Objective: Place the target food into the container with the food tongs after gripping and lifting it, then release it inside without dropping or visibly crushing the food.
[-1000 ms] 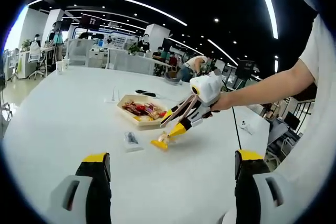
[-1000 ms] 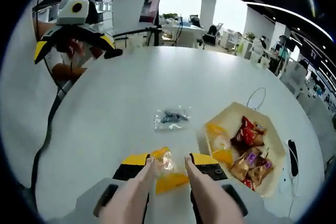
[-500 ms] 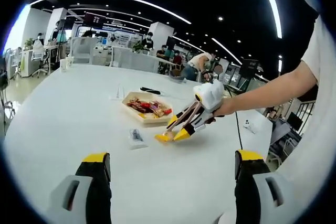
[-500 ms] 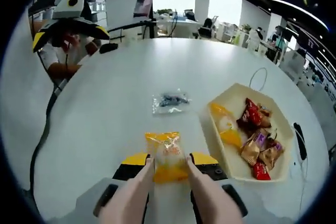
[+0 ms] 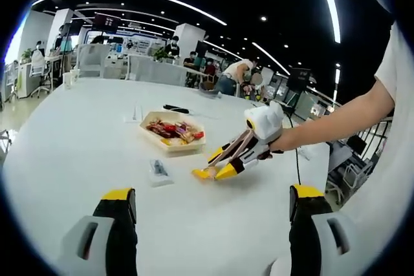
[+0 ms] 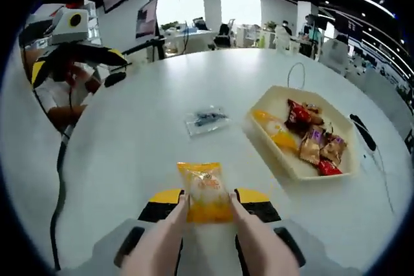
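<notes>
A wide stretch of bare white round table (image 6: 162, 82) is seen around the work area, its far edge curving well beyond the beige hexagonal paper tray (image 6: 292, 165) of wrapped snacks. A small clear plastic bag with dark contents (image 6: 206, 119) lies between the tray and the open tabletop. The orange-yellow wrapped snack packet (image 6: 206, 192) is clamped between the beige tong-like jaws of the right gripper (image 6: 207, 208), near the tray but not over it. The left gripper (image 5: 210, 208) is held well back, jaws spread wide, nothing between them.
</notes>
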{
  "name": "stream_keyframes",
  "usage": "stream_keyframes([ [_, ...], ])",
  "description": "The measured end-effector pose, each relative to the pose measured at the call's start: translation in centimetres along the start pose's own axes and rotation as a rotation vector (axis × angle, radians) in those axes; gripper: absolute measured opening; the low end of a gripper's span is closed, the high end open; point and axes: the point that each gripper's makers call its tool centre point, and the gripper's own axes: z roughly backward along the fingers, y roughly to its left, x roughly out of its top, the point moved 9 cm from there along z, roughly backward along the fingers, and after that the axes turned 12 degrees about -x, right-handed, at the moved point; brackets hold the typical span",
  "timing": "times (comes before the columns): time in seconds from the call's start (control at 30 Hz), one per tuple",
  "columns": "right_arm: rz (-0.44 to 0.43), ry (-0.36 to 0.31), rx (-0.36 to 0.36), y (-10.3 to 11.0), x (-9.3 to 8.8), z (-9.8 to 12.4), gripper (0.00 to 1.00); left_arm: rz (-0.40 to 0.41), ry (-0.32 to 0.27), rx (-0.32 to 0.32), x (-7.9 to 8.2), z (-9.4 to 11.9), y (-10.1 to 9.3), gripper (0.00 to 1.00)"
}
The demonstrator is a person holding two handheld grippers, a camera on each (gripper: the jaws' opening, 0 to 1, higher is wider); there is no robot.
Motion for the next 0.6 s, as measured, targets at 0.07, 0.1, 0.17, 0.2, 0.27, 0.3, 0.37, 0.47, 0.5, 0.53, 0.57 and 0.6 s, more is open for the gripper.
stream_keyframes([
  [0.07, 0.004, 0.005, -0.005, 0.3, -0.1, 0.3, 0.3, -0.002, 0.003, -0.011, 0.0, -0.2, -0.1, 0.99],
  [0.1, 0.012, -0.002, -0.009, 0.4, 0.0, 0.4, 0.3, -0.003, 0.001, -0.015, 0.0, -0.3, -0.2, 0.99],
  [0.17, 0.017, -0.016, -0.015, 0.4, 0.3, 0.5, 0.3, -0.003, -0.003, -0.021, 0.1, -0.4, -0.2, 0.99],
  [0.2, 0.014, -0.023, -0.017, 0.3, 0.5, 0.4, 0.3, -0.002, -0.007, -0.023, 0.1, -0.5, -0.2, 0.99],
  [0.27, 0.01, -0.032, -0.019, 0.0, 1.1, 0.0, 0.3, -0.004, -0.011, -0.025, 0.3, -0.5, -0.3, 0.99],
  [0.3, 0.01, -0.032, -0.018, 0.0, 1.2, -0.1, 0.31, -0.005, -0.011, -0.025, 0.3, -0.5, -0.3, 0.99],
  [0.37, 0.054, -0.016, -0.011, 0.1, 1.3, -0.5, 0.31, -0.006, -0.017, -0.021, 0.4, -0.2, -0.3, 0.99],
  [0.47, 0.074, -0.013, 0.0, 0.3, 1.3, -0.9, 0.31, -0.007, -0.019, -0.01, 0.3, 0.2, -0.3, 0.99],
  [0.5, 0.061, -0.007, 0.007, 0.3, 1.1, -1.1, 0.31, -0.006, -0.02, -0.005, 0.3, 0.4, -0.2, 0.99],
  [0.53, 0.041, 0.008, 0.012, 0.3, 0.9, -1.3, 0.31, -0.003, -0.023, 0.003, 0.1, 0.6, -0.2, 0.99],
  [0.57, 0.041, 0.011, 0.009, 0.3, 0.7, -1.4, 0.31, -0.002, -0.023, 0.005, 0.1, 0.7, -0.2, 0.99],
  [0.6, 0.036, 0.027, 0.005, 0.4, 0.4, -1.5, 0.31, -0.001, -0.024, 0.013, 0.0, 0.9, -0.2, 0.99],
])
